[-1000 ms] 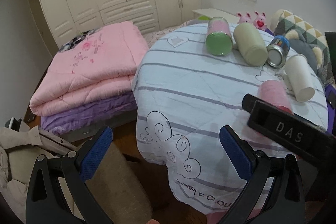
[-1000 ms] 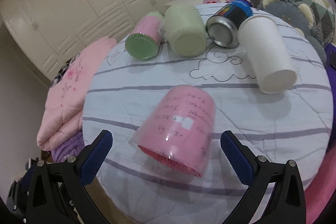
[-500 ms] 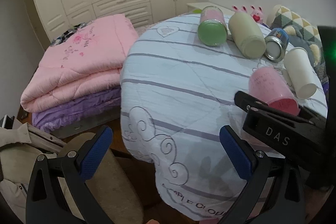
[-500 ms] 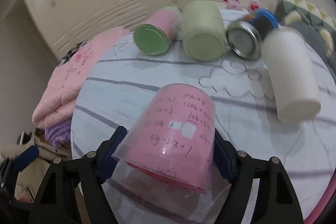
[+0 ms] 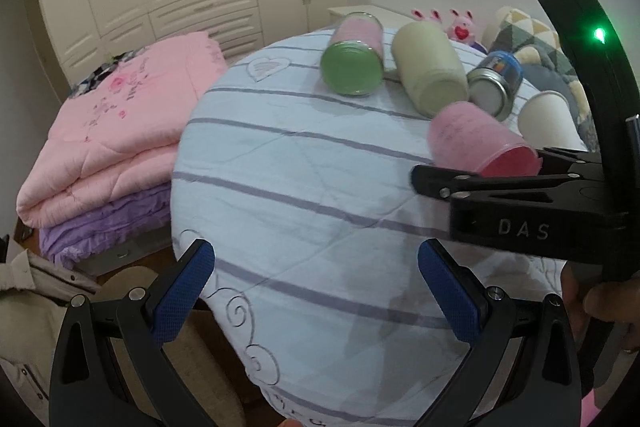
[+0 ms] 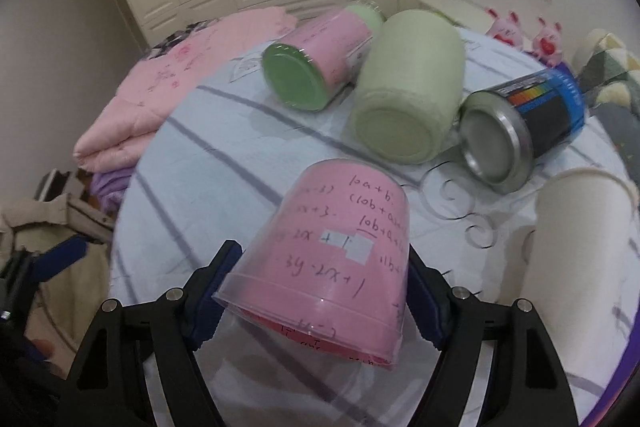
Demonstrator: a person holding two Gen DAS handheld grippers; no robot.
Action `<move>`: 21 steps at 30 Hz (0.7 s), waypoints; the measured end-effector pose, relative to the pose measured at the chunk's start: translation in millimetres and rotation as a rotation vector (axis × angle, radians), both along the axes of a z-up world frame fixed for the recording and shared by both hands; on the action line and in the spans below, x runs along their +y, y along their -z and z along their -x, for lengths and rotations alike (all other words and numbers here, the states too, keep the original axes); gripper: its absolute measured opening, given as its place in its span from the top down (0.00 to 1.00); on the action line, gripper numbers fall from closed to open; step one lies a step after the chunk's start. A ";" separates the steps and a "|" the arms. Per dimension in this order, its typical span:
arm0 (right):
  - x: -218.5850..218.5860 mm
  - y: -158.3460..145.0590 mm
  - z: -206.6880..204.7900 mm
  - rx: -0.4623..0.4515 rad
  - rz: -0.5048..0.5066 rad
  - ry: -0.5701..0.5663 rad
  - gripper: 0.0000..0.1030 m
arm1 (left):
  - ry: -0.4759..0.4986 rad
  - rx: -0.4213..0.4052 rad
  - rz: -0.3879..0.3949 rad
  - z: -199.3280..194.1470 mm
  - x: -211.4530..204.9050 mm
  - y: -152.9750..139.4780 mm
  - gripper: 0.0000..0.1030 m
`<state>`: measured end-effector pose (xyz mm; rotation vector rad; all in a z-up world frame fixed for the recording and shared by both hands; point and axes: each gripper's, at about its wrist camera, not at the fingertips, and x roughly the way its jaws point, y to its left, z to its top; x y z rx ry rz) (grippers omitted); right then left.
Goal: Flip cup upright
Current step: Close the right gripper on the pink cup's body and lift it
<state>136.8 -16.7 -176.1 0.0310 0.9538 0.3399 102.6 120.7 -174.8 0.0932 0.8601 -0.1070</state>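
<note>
your right gripper (image 6: 316, 297) pinches the pink cup (image 6: 340, 255) near its rim, both pads pressed to its sides, cup tilted with its base toward 12 o'clock over the striped tablecloth (image 6: 224, 163). your left gripper (image 5: 316, 291) hangs spread and empty at the table's edge.

Pink cup (image 6: 340, 251) — clear-walled, handwritten sums on it — tilted, base away, rim toward the camera.

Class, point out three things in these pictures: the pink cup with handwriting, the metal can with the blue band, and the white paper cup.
pink cup (image 6: 336, 259): right wrist view, on its written side wall.
metal can (image 6: 496, 147): right wrist view, on its silver end face.
white paper cup (image 6: 576, 259): right wrist view, on its side wall.
</note>
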 end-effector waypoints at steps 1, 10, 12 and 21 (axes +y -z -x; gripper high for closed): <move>0.5 -0.1 1.5 0.000 -0.008 -0.006 0.24 | 0.005 0.001 -0.004 0.2 -2.1 0.0 0.00; 1.0 2.5 0.8 0.047 0.013 -0.008 0.22 | 0.020 -0.008 -0.022 7.4 -12.2 -7.3 0.00; -1.6 -4.9 5.3 0.031 -0.009 -0.010 0.22 | 0.030 -0.015 -0.012 11.3 -15.8 -11.4 0.00; -36.4 -50.8 31.5 -0.109 -0.045 0.050 0.21 | 0.034 -0.039 0.087 18.1 -42.0 -19.8 0.00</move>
